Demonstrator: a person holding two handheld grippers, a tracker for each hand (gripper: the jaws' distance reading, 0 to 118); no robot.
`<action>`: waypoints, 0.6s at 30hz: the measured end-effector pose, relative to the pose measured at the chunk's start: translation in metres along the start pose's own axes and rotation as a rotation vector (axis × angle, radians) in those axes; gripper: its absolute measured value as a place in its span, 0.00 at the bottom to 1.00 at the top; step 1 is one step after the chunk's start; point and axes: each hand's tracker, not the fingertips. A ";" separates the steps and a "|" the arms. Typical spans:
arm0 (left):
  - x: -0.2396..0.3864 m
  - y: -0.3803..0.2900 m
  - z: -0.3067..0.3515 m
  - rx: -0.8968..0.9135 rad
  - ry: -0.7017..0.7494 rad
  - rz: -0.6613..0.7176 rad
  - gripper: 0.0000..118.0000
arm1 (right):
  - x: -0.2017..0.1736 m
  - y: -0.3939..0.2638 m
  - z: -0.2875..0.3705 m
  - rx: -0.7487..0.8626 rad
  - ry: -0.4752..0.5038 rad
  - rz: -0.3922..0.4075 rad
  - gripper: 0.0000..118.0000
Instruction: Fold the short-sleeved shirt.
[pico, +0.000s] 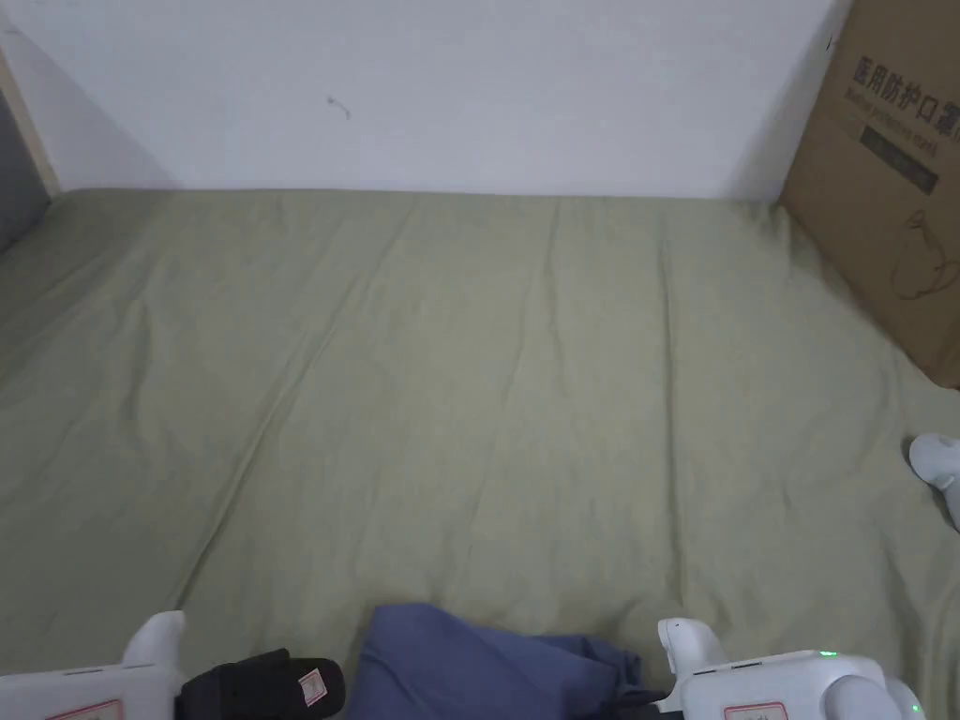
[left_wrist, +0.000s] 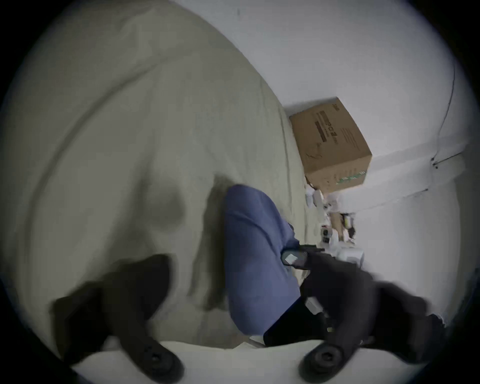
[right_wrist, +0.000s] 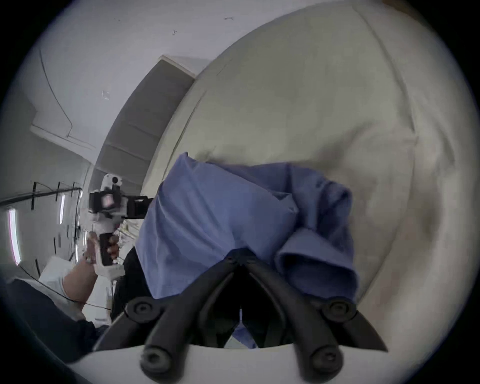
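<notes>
A blue short-sleeved shirt (pico: 469, 666) lies bunched on the green bed sheet (pico: 469, 375), at the near edge in the head view. In the right gripper view my right gripper (right_wrist: 239, 257) is shut on a fold of the shirt (right_wrist: 220, 213), with a sleeve opening just right of the jaws. Its white body shows at the bottom right of the head view, right gripper (pico: 647, 698). My left gripper (left_wrist: 233, 272) is blurred, its jaws wide apart, with the shirt (left_wrist: 254, 246) in front of them. The left gripper (pico: 281, 689) sits just left of the shirt.
A cardboard box (pico: 891, 187) stands against the white wall at the bed's far right corner. A small white object (pico: 937, 464) lies at the right edge. The sheet is wrinkled but bare beyond the shirt. A hand holds the left gripper (right_wrist: 109, 202), seen from the right gripper.
</notes>
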 end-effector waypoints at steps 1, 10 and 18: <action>-0.003 0.001 -0.007 -0.009 -0.023 -0.013 1.00 | 0.000 0.000 0.000 -0.001 0.007 -0.004 0.00; -0.046 0.022 -0.102 -0.299 -0.433 0.260 0.97 | 0.003 -0.005 0.001 0.003 0.045 -0.051 0.00; -0.022 0.011 -0.107 -0.194 -0.054 0.010 0.19 | -0.004 -0.011 0.007 0.026 0.040 -0.096 0.00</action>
